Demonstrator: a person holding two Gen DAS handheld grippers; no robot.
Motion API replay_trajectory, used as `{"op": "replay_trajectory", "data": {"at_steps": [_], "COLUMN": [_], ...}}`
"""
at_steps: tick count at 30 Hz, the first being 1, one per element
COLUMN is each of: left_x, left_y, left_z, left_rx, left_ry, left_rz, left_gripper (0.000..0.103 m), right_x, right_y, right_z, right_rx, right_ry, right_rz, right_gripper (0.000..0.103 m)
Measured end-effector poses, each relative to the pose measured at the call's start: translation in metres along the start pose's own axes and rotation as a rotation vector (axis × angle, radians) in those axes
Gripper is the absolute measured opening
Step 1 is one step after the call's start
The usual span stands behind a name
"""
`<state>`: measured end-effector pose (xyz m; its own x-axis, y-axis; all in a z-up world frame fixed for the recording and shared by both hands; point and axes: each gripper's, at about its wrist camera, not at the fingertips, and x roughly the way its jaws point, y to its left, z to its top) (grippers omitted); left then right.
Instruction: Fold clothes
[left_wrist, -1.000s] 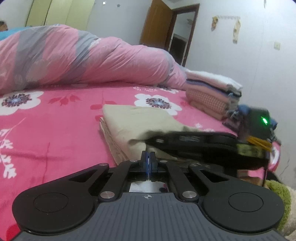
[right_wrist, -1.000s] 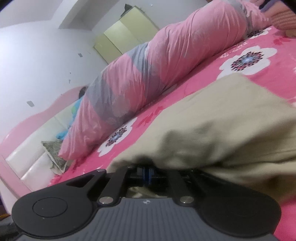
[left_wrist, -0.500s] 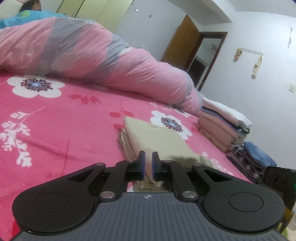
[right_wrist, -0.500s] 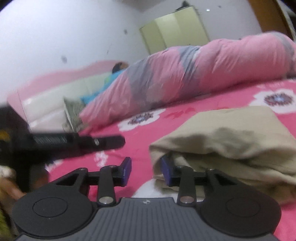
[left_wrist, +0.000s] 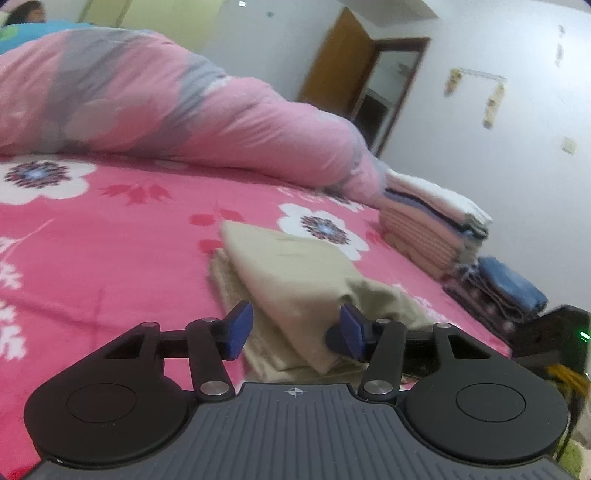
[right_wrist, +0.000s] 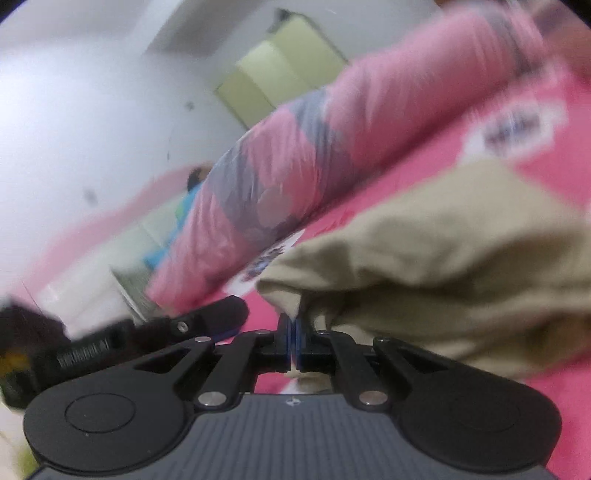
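Note:
A folded beige garment (left_wrist: 295, 269) lies on the pink flowered bedsheet (left_wrist: 110, 258). My left gripper (left_wrist: 294, 331) sits at its near corner. Its jaws are opening, and the corner lies between the blue pads (left_wrist: 238, 330) without being pressed. In the right wrist view the same beige garment (right_wrist: 443, 258) fills the right half. My right gripper (right_wrist: 293, 341) is shut, and a corner of the cloth runs down into its pads. The left gripper's black finger (right_wrist: 214, 317) shows at the left there. The right gripper's body (left_wrist: 554, 332), with a green light, shows at the right edge of the left view.
A rolled pink and grey quilt (left_wrist: 166, 110) lies across the back of the bed. A stack of folded clothes (left_wrist: 432, 225) and a blue folded garment (left_wrist: 509, 284) sit at the right edge. A person (left_wrist: 26, 9) lies behind the quilt. A wooden door (left_wrist: 332, 62) stands open beyond.
The left gripper, shut a second ago, has opened around the garment's near corner. The right gripper opened half a second ago and has shut again at the cloth's edge.

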<state>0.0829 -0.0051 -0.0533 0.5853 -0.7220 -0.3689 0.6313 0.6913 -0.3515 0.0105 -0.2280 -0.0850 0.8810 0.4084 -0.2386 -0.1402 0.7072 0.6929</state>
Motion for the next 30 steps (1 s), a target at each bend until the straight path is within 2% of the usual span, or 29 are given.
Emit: {"op": "replay_trajectory", "data": {"at_steps": [3, 5, 9, 11, 14, 17, 20, 21, 25, 28, 30], "left_x": [0.010, 0.019, 0.034, 0.037, 0.039, 0.033, 0.018, 0.012, -0.005, -0.006, -0.001], "left_y": [-0.007, -0.010, -0.015, -0.017, -0.017, -0.017, -0.017, -0.017, -0.014, -0.008, -0.006], "left_z": [-0.002, -0.004, -0.009, -0.012, -0.013, -0.011, -0.011, -0.012, -0.015, -0.017, -0.015], "left_rx": [0.070, 0.107, 0.178, 0.207, 0.211, 0.209, 0.205, 0.204, 0.200, 0.189, 0.185], "left_ry": [0.017, 0.038, 0.068, 0.064, 0.062, 0.063, 0.059, 0.058, 0.048, 0.045, 0.039], "left_rz": [-0.005, 0.016, 0.056, 0.073, 0.085, 0.079, 0.057, 0.054, 0.068, 0.091, 0.104], "left_gripper": [0.053, 0.053, 0.053, 0.052, 0.052, 0.052, 0.053, 0.053, 0.063, 0.064, 0.064], "right_x": [-0.004, -0.007, -0.020, -0.028, -0.043, -0.049, -0.045, -0.042, -0.022, -0.004, 0.014], "right_y": [-0.025, -0.035, -0.056, -0.056, -0.028, 0.008, 0.036, 0.042, 0.060, 0.068, 0.068], "right_z": [0.003, 0.004, 0.009, 0.013, 0.024, 0.029, 0.027, 0.026, 0.010, -0.012, -0.017], "right_rx": [0.132, 0.159, 0.216, 0.195, -0.046, -0.332, -0.629, -0.711, -1.052, -1.261, -1.354], "right_ry": [-0.013, -0.030, -0.064, -0.051, -0.002, 0.039, 0.033, 0.037, 0.109, 0.171, 0.184], "right_rz": [0.038, 0.042, -0.012, -0.021, -0.008, -0.057, -0.096, -0.106, -0.154, -0.193, -0.221], "right_gripper": [0.002, 0.002, 0.004, 0.004, 0.005, 0.008, 0.035, 0.037, 0.037, 0.037, 0.031]}}
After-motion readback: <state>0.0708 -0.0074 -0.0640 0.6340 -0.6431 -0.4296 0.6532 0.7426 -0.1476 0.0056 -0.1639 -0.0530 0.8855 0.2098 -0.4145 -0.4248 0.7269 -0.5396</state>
